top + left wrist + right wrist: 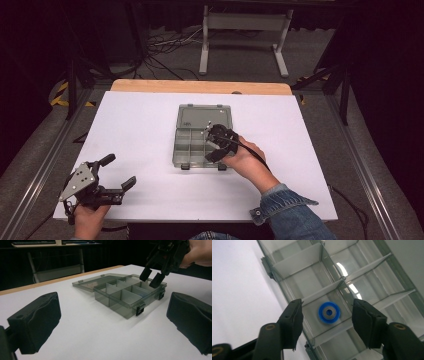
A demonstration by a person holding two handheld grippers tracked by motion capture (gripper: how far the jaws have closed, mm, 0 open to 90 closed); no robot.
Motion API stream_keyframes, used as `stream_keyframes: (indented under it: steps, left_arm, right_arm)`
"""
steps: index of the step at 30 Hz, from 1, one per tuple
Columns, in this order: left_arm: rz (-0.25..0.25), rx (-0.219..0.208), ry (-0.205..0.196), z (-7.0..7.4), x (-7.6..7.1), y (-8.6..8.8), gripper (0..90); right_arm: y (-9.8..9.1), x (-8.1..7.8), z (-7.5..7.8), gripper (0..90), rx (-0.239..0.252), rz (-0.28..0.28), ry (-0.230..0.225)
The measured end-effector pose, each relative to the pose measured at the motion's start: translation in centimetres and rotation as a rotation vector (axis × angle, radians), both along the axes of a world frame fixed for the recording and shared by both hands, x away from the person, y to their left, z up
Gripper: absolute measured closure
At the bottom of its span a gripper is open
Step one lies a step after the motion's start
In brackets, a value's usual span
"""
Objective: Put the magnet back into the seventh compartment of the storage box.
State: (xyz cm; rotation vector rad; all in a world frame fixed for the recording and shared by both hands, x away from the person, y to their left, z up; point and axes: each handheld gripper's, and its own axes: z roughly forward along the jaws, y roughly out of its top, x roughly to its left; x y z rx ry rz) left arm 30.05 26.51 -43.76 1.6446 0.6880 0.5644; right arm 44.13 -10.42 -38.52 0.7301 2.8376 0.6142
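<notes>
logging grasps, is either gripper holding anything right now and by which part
Nothing is held. The right gripper hangs open above the blue ring in the box; the left gripper is open over the table.

We see the right tool (212,141) covering part of the organizer box (190,145); inside it, the blue ring (329,312) looks slightly blurred.

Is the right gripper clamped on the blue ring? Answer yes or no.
No: in the right gripper view the blue ring lies on a compartment floor of the organizer box, with the right gripper open above it.
</notes>
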Motion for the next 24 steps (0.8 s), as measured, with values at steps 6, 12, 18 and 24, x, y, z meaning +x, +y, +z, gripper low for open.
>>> stream_keyframes:
  steps: [6, 12, 18, 24]
  left_arm:
    - [0.001, -0.001, 0.001, 0.0, 0.0, 0.0, 0.2]
    - [0.005, -0.004, 0.000, 0.0, -0.1, 0.1, 0.2]
    - [0.010, -0.003, -0.001, -0.1, -0.2, 0.1, 0.2]
    - [0.012, 0.001, 0.003, 0.0, -0.3, 0.3, 0.2]
  right_arm:
    - [-0.7, -0.6, 1.3, 29.3, 0.050, 0.002, -0.039]
    - [-1.2, -1.5, 2.4, 20.9, 0.085, 0.017, -0.065]
    - [-1.7, -2.5, 3.3, 15.0, 0.113, 0.040, -0.090]
    - [-2.7, -3.5, 4.1, 9.8, 0.180, 0.070, -0.124]
